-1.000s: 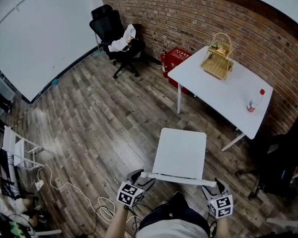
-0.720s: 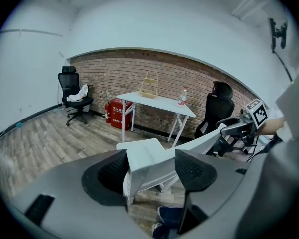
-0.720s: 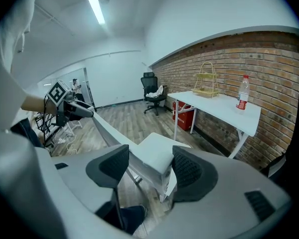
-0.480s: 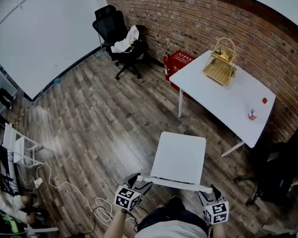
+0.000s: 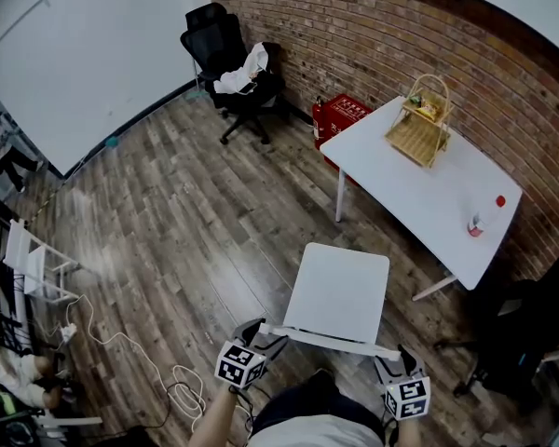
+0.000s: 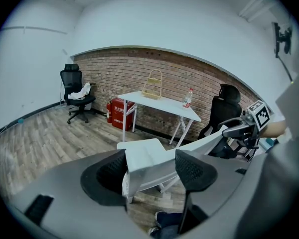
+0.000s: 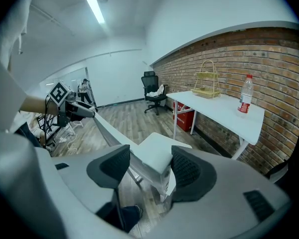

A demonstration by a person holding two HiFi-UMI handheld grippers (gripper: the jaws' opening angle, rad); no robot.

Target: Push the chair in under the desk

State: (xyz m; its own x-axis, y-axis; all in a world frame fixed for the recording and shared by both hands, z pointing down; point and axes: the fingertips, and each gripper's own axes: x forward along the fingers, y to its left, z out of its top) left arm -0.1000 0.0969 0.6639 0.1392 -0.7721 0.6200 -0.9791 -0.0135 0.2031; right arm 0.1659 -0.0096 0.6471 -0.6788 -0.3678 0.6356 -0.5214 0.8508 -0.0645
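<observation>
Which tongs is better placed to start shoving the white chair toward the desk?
Left, marginally. The left tongs and right tongs clamp opposite ends of the chair backrest, but the desk stands ahead and to the right, so a push from the left end would likely steer it there.

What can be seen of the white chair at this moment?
The white chair looks like smooth plastic or painted board: a flat, squarish seat and a narrow back rail. It stands upright on the wood floor, seat toward the white desk but clear of it, not yet under. The left gripper clamps the rail's left end, the right gripper its right end. Its legs barely show.
</observation>
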